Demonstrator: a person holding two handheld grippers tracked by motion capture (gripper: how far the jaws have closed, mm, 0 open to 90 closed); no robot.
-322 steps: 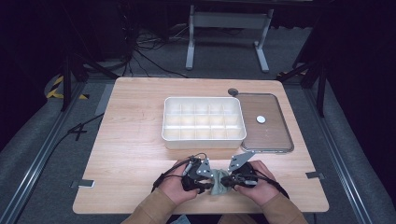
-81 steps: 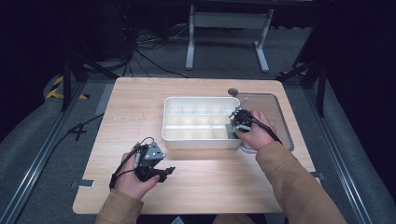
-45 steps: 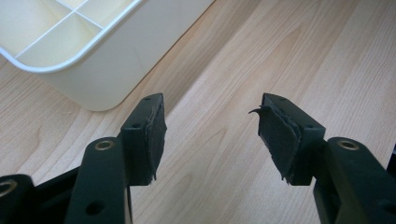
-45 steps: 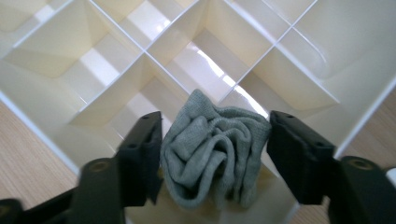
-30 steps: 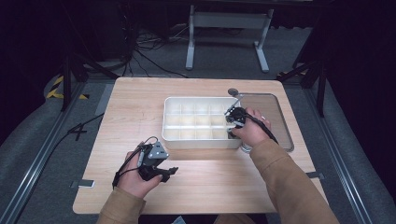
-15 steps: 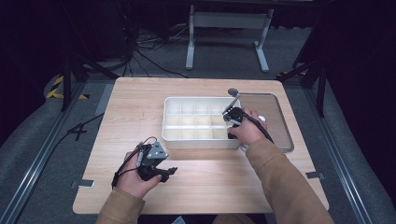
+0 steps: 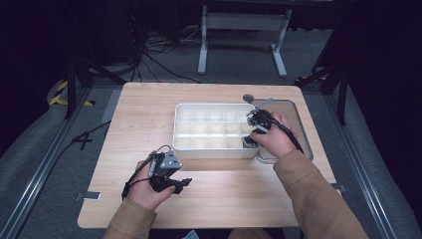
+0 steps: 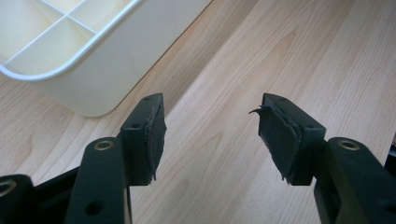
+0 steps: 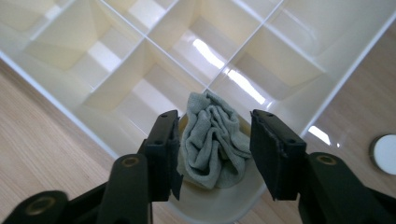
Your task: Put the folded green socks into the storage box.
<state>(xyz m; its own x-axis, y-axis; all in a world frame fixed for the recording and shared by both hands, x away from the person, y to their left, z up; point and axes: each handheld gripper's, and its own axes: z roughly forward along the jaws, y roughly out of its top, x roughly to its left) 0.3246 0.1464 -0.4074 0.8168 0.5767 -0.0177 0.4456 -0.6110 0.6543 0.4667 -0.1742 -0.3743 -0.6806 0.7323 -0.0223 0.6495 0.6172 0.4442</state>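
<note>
**Cloth sits in the corner cell of the tray, between the right gripper's jaws**

The cloth (image 9: 212, 140), a crumpled grey-green wad of soft knit fabric with deep folds, lies in the corner cell of the tray (image 9: 84, 70) nearest the right gripper (image 9: 215, 154). It sits directly between that gripper's two black jaws, which stand apart on either side of it; whether the padded faces touch the fabric cannot be told. In the high view the cloth (image 7: 247, 142) shows as a small dark lump just below the right gripper (image 7: 259, 121).

Half a second ago the right gripper stood a little further toward the tray's middle and the lump was not yet visible in the cell; a second before that the hand was over the clear lid. The left gripper (image 7: 166, 172) has kept its place on the counter (image 7: 139, 114) over the last few seconds, having come from the near edge where both hands rested at the start.

The tray is white glossy plastic, rectangular with rounded corners, split by thin walls into square cells that catch bright glare. Beyond the right gripper's right jaw lies a clear lid (image 7: 293, 112) with a small white disc (image 9: 384, 154) on it. The left gripper (image 8: 210, 135) hovers with jaws well apart and nothing between them, its worn rubber pads (image 8: 154, 135) frayed at the edges, the tray's corner (image 8: 88, 88) ahead and to its left. The counter is pale wood with fine straight grain.
</note>
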